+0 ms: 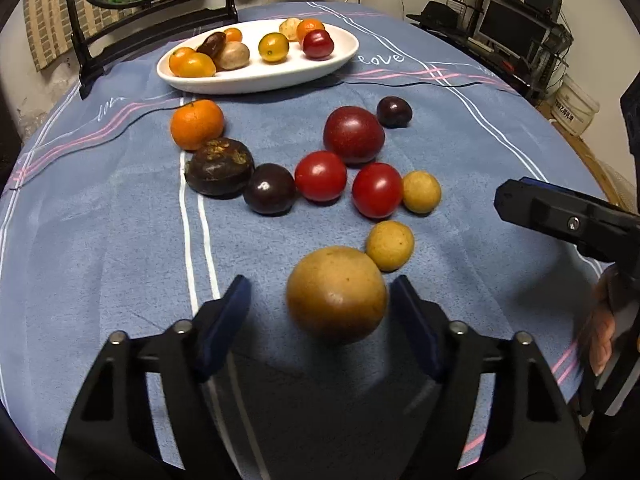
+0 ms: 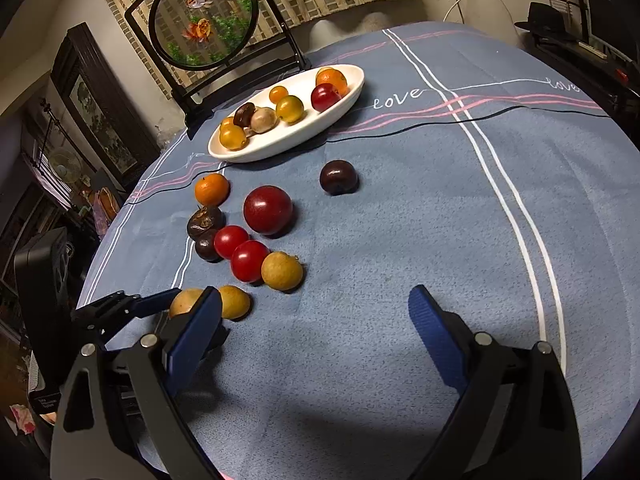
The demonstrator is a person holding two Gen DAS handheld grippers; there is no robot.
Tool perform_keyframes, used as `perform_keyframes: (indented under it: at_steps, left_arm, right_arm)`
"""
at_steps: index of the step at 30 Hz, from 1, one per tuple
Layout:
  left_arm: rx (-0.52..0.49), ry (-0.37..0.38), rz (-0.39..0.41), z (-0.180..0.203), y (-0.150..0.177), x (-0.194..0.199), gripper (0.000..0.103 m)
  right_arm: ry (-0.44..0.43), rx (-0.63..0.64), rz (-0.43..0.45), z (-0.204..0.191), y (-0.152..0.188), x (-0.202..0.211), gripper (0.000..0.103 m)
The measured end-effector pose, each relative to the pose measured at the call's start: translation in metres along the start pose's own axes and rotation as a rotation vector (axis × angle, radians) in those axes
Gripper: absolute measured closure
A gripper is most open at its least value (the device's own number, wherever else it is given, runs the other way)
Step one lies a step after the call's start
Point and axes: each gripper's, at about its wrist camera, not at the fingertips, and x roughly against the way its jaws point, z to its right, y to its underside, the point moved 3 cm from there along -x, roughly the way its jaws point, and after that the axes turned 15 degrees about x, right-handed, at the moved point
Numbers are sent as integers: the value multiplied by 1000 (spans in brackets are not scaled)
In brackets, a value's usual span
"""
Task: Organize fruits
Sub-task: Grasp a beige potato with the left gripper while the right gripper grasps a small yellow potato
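- Blue cloth (image 1: 460, 152) w/ stripes covers table; round framed ornament (image 2: 204, 20) at back.
- White dish (image 1: 344, 56) holds several fruits already.
- Left gripper (image 1: 320, 304) — fingers spread, big tan fruit (image 1: 336, 294) between them, right pad just beside it.
- Loose fruits beyond: tomatoes (image 1: 320, 176), orange (image 1: 197, 124), dark plums.
- Right gripper (image 2: 316, 312) — fingers spread wide, nothing between.

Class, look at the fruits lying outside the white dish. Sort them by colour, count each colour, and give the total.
Orange fruit: 1
Bright red fruits: 2
Maroon fruit: 1
Dark purple-brown fruits: 3
Tan fruits: 3
Total: 10
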Motion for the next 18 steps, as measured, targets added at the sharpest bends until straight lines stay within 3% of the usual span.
perform_keyframes:
  at_steps: [4, 9, 13, 18]
  left_arm:
    - [2, 40, -3, 0, -2, 3, 57]
    - [-13, 44, -2, -4, 0, 5, 57]
    - [-5, 37, -2, -12, 2, 8, 57]
    - [-2, 44, 0, -14, 2, 9, 57]
  right_arm:
    - [22, 23, -1, -1, -1, 0, 8]
    - [130, 162, -45, -14, 1, -5, 8]
    - [168, 259, -65, -26, -1, -11, 9]
    - [183, 330, -138, -35, -8, -35, 28]
